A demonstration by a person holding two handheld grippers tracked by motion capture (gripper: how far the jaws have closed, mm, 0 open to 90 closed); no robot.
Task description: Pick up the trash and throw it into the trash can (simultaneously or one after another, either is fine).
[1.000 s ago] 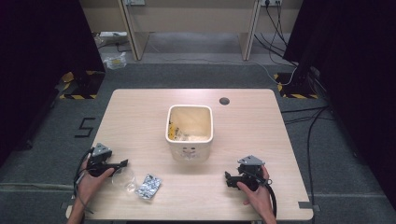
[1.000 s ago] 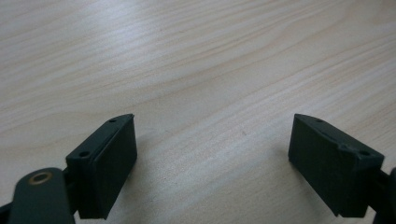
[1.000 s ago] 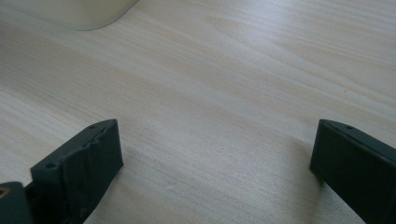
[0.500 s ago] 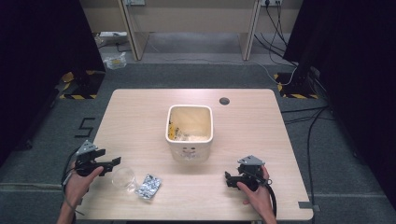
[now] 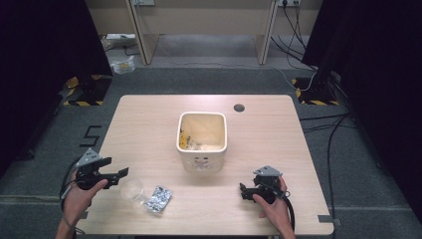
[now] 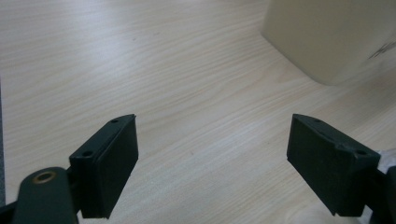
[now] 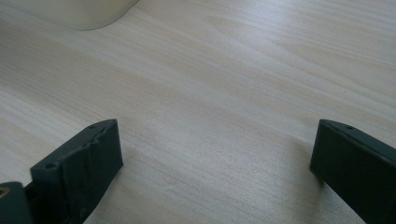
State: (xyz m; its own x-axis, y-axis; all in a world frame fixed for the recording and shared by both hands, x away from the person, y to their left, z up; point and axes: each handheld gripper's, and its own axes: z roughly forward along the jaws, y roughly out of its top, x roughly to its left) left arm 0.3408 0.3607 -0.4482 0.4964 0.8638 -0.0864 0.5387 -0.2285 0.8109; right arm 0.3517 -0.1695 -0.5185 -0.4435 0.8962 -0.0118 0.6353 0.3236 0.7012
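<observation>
A cream square bin (image 5: 201,142) stands in the middle of the wooden table (image 5: 149,124), with yellow and pale scraps inside. A clear cup (image 5: 132,189) and a crumpled silver wrapper (image 5: 158,199) lie near the front left. My left gripper (image 5: 121,173) hovers just left of the cup, open and empty; in the left gripper view its jaws (image 6: 212,140) stand wide over bare wood, with the bin (image 6: 327,37) at the top right. My right gripper (image 5: 243,191) rests at the front right, open and empty (image 7: 215,144), and the bin's base (image 7: 74,11) shows at the top left.
A dark round grommet hole (image 5: 239,107) sits near the table's far edge. Grey floor surrounds the table, with cables (image 5: 328,144) trailing at the right and table legs (image 5: 139,30) beyond the far side.
My left gripper has drawn back a little to the left, toward the table's left edge. The right gripper, cup, wrapper and bin have stayed put.
</observation>
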